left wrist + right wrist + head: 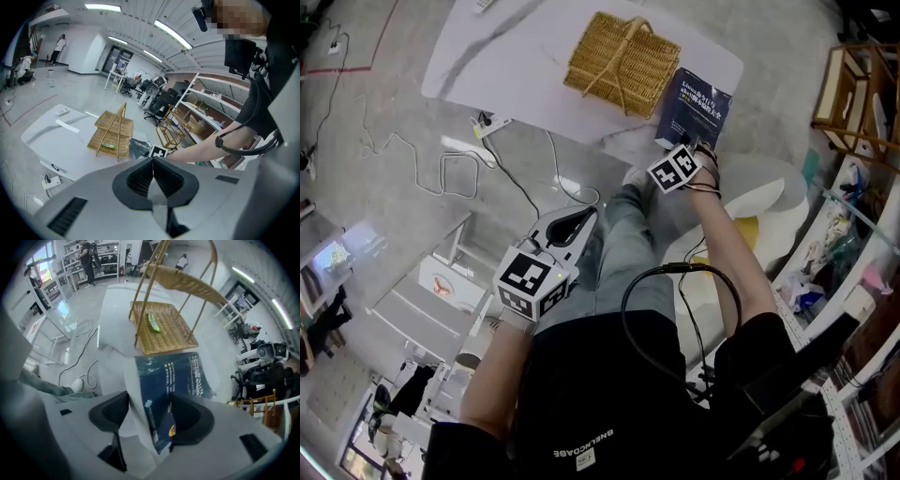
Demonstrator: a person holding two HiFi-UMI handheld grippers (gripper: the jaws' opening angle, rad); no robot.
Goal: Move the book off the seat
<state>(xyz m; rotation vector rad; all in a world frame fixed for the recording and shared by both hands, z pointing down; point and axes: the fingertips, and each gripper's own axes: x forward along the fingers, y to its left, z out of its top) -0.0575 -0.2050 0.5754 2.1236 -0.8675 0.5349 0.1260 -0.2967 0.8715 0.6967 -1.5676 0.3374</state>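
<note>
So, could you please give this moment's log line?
dark blue book: on white table beside wicker basket | right gripper: open around it | left gripper: shut

— What sort of place are we looking at?
— It is looking like an open lab or workshop hall. Strip lights (171,33) are running along the ceiling, and office chairs (157,98) are standing in a cluster beside metal shelves (206,105) that are carrying boxes.
— And lower down?
— Cables (417,173) are trailing over the polished floor (394,56) towards a power strip (490,123) by the white bench (506,47), and a person (59,44) is standing at the far wall.
</note>
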